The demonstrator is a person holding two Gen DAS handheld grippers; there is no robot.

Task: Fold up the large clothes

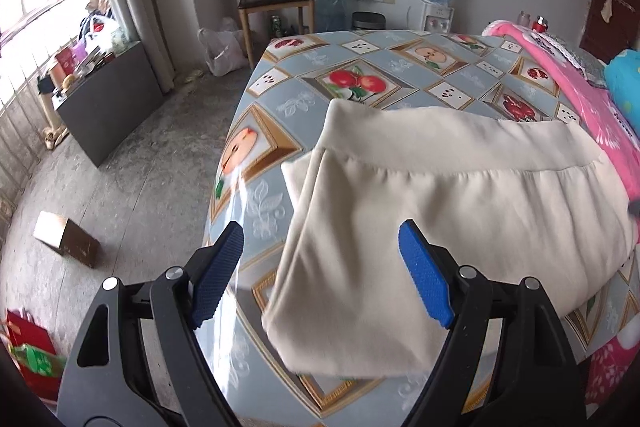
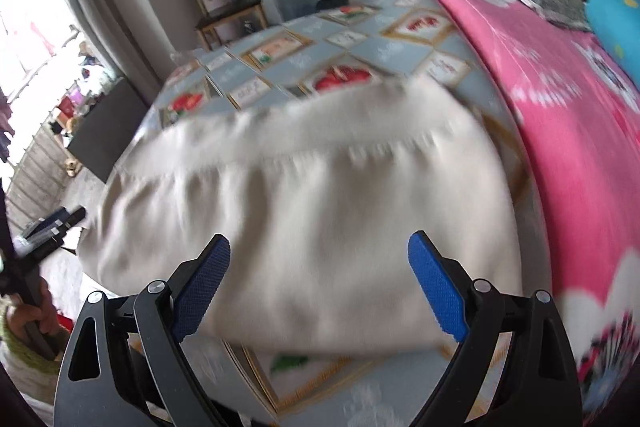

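Left gripper [image 1: 320, 239] jaws stood wide, gripping nothing, over the folded cream garment's [image 1: 440, 195] left edge. Garment lay on the table [image 1: 280, 115], near its front edge, beside pink blanket [image 2: 560, 131]. Right gripper [image 2: 320, 251] gaped too, empty.

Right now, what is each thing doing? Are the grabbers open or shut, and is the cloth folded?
Left gripper: open, holding nothing.
Right gripper: open, holding nothing.
Cream garment: folded, lying on the table.
Pink blanket: spread beside the garment.
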